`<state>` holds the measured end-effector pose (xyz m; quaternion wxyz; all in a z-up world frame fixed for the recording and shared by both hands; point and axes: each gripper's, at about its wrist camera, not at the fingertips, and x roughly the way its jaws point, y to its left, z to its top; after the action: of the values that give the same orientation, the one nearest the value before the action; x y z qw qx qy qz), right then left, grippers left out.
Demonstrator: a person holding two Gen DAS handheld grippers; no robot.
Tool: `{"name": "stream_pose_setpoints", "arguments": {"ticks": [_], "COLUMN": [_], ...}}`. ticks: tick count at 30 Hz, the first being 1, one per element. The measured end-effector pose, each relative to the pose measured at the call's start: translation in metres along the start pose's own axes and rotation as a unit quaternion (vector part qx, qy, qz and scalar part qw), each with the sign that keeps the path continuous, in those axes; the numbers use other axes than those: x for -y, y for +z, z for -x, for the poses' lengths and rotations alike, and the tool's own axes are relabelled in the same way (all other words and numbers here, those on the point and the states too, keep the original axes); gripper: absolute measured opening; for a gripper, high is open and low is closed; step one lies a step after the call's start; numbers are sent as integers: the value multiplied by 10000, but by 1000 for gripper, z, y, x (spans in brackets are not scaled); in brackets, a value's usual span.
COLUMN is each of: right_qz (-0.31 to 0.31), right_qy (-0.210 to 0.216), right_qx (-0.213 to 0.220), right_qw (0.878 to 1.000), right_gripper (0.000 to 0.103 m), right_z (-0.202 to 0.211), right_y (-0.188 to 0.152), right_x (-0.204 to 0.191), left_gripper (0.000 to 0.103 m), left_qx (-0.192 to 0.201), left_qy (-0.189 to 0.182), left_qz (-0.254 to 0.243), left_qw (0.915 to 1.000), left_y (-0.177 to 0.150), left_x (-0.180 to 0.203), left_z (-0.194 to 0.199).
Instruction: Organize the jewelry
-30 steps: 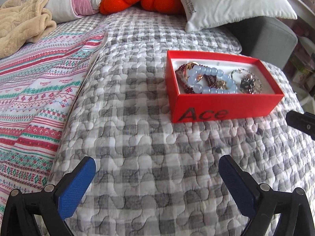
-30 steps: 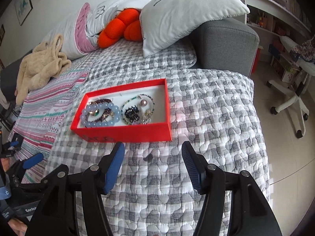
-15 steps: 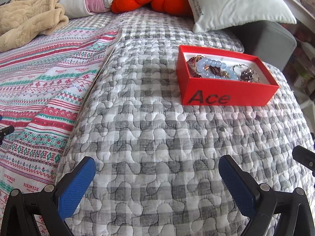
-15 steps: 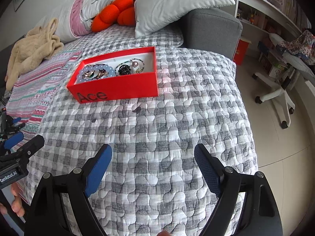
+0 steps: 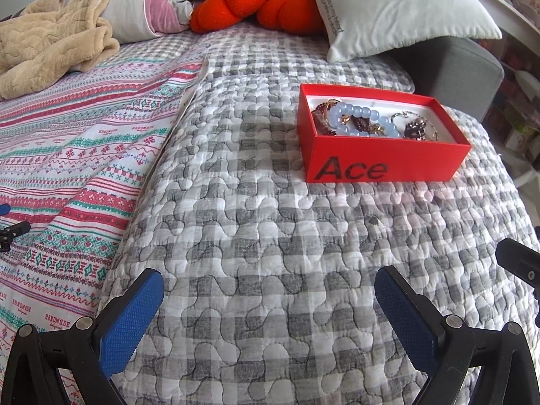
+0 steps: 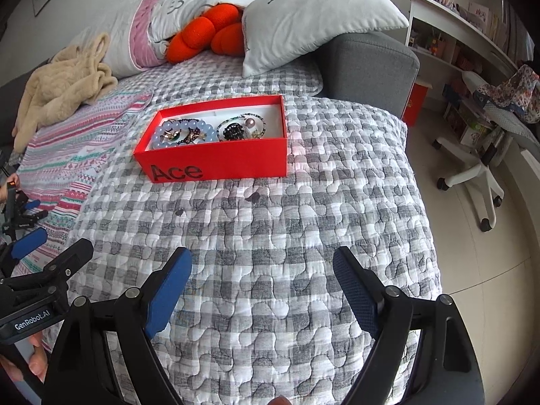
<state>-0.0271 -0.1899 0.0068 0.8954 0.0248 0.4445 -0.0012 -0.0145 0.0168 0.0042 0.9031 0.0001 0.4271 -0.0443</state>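
A red open box marked "Ace" sits on the grey checked quilt. It holds a pale blue bead bracelet, a dark beaded cluster with a pearl and other tangled pieces. My left gripper stands open over bare quilt, well short of the box. My right gripper is also open and empty, near the box's front side but apart from it. Each gripper shows at the edge of the other's view, the right one and the left one.
A striped cover lies left of the quilt, with a beige blanket on it. Pillows and an orange plush line the back beside a grey armrest. The bed's edge drops to the floor on the right, near a swivel chair.
Both grippers have drawn back from the red box, which now sits farther off in each view. The right gripper's jaws have spread wider. The left jaws kept their width.
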Motion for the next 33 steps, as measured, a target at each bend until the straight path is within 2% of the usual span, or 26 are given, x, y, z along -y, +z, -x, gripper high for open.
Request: {"name": "stream_pose_setpoints", "arguments": {"ticks": [33], "right_qz": [77], "right_qy": [-45], "right_qx": [85], "right_qw": [9999], "right_gripper": [88], "right_z": [-1], "right_y": [2], "right_x": [-10], "left_gripper": [102], "left_qx": [37], "left_qy": [98], "left_qz": [28], "left_qw": [9999], "left_y": [0], "left_x": [-3], "left_z": [-1]}}
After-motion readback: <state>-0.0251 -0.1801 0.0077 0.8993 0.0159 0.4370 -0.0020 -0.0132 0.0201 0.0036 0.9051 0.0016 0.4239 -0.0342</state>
